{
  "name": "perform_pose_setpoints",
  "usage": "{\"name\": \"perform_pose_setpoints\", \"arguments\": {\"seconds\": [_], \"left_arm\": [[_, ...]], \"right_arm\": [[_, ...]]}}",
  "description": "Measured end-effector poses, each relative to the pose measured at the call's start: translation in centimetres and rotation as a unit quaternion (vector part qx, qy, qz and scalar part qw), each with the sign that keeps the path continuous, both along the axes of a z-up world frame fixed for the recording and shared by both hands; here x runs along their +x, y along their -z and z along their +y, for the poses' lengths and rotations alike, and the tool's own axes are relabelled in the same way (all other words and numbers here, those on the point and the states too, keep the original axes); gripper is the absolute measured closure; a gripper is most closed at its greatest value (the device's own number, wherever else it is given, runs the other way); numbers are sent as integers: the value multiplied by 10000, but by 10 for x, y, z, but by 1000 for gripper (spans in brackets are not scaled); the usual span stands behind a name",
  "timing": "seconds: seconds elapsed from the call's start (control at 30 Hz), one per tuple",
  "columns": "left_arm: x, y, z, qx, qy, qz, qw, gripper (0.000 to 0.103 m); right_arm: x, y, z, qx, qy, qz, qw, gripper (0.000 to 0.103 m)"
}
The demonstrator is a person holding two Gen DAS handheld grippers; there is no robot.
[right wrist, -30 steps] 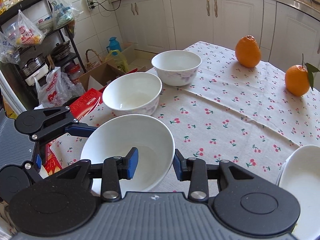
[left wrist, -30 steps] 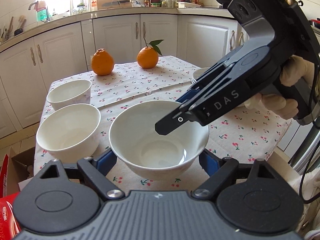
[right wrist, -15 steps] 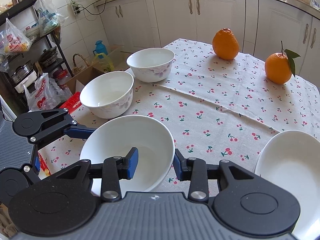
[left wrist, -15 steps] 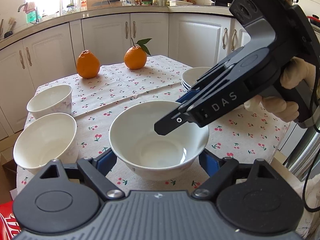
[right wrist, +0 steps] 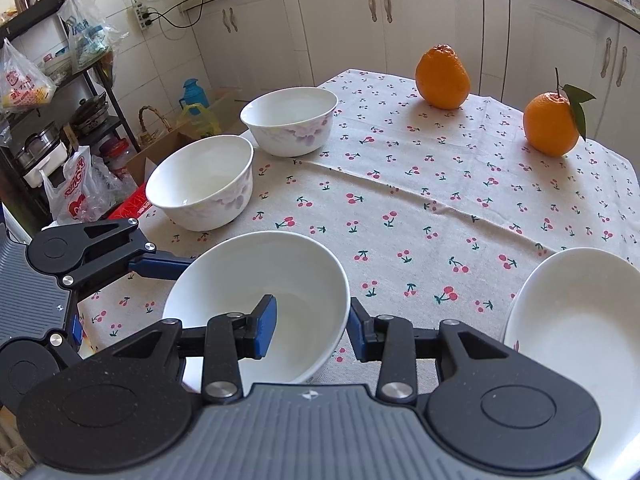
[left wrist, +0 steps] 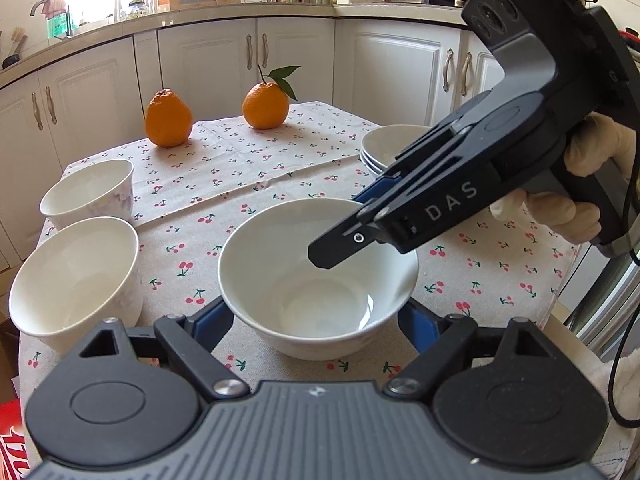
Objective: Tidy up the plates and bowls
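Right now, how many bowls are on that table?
3: a plain white bowl between the tools, and two floral-patterned white bowls, one at the table edge, one behind it. The plates aren't counted.

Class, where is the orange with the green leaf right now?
The orange with the green leaf stands at the far edge of the cherry-print tablecloth, right of the knobbly leafless orange in the left wrist view.

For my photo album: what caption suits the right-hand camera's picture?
Right gripper straddles a plain white bowl's rim, near two floral bowls and two oranges.
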State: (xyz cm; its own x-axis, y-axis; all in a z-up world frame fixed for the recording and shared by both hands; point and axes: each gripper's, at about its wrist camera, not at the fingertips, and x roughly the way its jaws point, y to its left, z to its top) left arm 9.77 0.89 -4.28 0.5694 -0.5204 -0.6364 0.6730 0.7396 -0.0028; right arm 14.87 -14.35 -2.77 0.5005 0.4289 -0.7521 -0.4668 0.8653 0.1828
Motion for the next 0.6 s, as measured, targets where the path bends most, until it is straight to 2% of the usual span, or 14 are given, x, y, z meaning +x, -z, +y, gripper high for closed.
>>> {"name": "perform_pose_setpoints", "arguments": {"seconds": [0.07, 0.1, 0.17, 0.4, 0.6], "left_arm": [[0, 0, 0, 7, 5, -38, 10000, 13], [0, 0, 0, 14, 29, -41, 10000, 10], [-2, 1, 1, 25, 39, -44, 10000, 6], [-8, -1, 15, 3, -106, 41, 9999, 6], [-19, -12, 42, 13, -458, -75, 9989, 6]], "right_arm": [[0, 1, 0, 29, -22, -13, 10000, 51], [-1, 1, 1, 25, -37, -26, 10000, 41], [-2, 0, 2, 8, -45, -115, 9999, 25], [-6, -8, 7, -30, -57, -292, 9996, 14], [-10, -19, 20, -63, -248, -527, 9983, 7]]}}
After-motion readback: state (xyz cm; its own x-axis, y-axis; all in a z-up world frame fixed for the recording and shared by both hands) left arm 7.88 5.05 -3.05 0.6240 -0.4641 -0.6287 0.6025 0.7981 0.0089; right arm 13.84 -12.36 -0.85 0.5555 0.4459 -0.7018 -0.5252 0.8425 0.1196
